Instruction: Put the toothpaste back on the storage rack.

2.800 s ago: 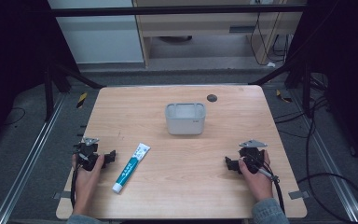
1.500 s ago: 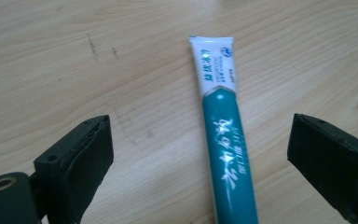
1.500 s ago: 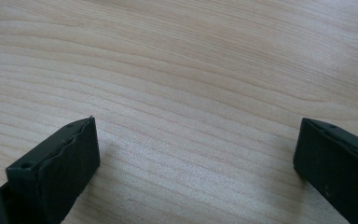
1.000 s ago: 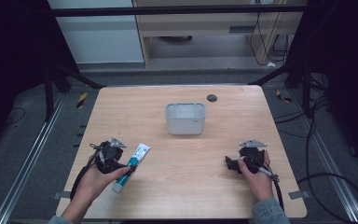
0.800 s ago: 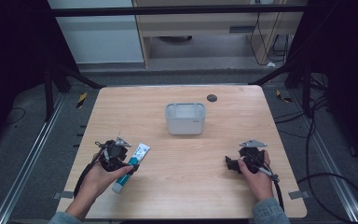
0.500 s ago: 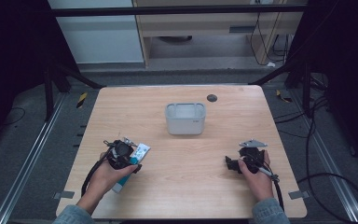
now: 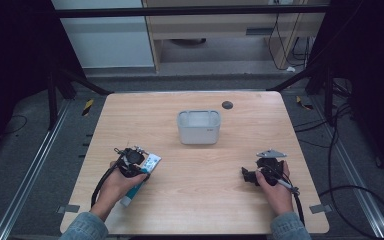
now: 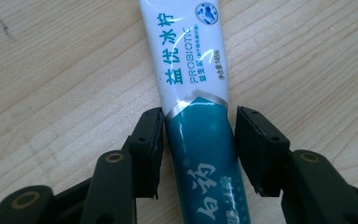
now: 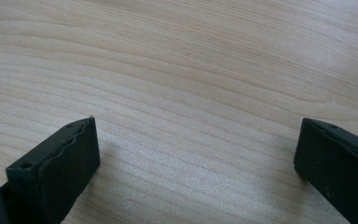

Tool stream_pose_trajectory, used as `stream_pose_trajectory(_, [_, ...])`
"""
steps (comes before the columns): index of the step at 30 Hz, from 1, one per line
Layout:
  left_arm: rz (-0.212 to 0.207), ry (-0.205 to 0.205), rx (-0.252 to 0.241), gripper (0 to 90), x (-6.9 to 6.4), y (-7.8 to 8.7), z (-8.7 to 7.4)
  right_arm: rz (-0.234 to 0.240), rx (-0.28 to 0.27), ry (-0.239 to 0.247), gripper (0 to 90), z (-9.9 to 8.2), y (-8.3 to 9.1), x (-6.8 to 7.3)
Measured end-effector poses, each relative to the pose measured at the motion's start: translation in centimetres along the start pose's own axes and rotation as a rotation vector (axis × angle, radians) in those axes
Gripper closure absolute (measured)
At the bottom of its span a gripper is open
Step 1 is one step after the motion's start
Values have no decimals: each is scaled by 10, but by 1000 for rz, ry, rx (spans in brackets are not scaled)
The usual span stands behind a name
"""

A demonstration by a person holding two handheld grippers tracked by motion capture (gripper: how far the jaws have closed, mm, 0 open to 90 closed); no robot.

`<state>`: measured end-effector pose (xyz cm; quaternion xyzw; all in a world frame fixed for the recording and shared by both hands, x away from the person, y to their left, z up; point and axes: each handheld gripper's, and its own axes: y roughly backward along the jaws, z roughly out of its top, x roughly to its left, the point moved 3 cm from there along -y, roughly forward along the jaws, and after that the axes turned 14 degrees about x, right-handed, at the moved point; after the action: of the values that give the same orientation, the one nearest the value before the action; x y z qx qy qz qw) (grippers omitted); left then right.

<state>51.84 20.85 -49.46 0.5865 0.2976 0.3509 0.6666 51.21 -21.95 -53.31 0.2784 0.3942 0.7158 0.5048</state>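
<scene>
On the wooden table (image 7: 240,165), the left gripper (image 8: 198,140) had just been closing its jaws around the flat-lying toothpaste tube (image 8: 191,93), pads not quite pressing, so the slick tube risked squirting sideways.

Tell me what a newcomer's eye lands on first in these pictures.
First, the teal-and-white toothpaste tube lying flat near the table's front left, with the left gripper astride it. Its jaws have just been closing; a slim gap shows on each side. Next, the pale translucent tub mid-table, then the right gripper resting wide open over bare wood.
</scene>
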Motion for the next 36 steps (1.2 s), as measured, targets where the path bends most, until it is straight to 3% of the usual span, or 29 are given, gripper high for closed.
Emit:
stream_pose_trajectory(10, [15,-14,25,602,-1,-2,4,-2,1,2,5,0,0,0])
stream_pose_trajectory(16, [46,-55,30,662,-5,0,4,-1,1,1,5,0,0,0])
stream_pose_trajectory(24, [28,-73,24,748,-4,3,4,0,0,0,5,0,0,0])
stream_pose_trajectory(28, [24,-68,8,771,-4,4,2,-2,1,2,5,0,0,0])
stream_pose_trajectory(31, [-7,-44,-27,778,-2,8,-3,0,0,0,5,0,0,0])
stream_pose_trajectory(34, [-1,-43,-46,779,-3,14,-5,0,0,0,5,0,0,0])
stream_pose_trajectory(36, [-4,-41,-102,779,-4,31,-5,1,0,-1,5,0,0,0])
